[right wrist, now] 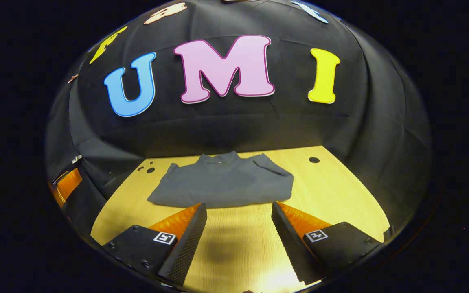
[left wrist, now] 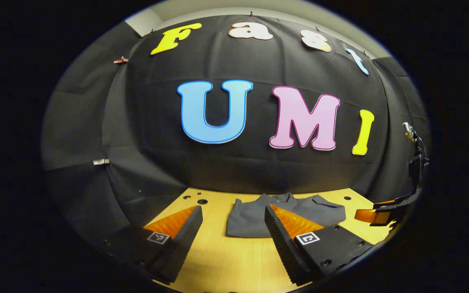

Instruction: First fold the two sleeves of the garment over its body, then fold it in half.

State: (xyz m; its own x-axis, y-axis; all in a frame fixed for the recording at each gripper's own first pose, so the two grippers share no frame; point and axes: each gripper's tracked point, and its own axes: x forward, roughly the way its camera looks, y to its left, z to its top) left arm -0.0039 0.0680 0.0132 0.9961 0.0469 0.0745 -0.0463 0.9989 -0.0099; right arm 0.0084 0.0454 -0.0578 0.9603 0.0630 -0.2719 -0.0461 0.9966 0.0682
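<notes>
A dark grey garment (right wrist: 224, 183) lies folded into a compact rectangle on the wooden table (right wrist: 340, 191), collar toward the back wall, sleeves tucked over its body. In the left gripper view the garment (left wrist: 255, 215) sits just beyond the fingers. My left gripper (left wrist: 233, 215) hovers open above the table, its right finger overlapping the garment in the image. My right gripper (right wrist: 238, 209) is open too, its fingertips near the garment's front edge, nothing between them. The right gripper also appears at the far right of the left gripper view (left wrist: 375, 213).
The black cloth wall rises straight behind the table. Small round holes (right wrist: 314, 160) dot the tabletop near its back corners. Bare wood stretches to the right of the garment and in front of it. A cable and clamp (left wrist: 415, 154) hang at the right edge.
</notes>
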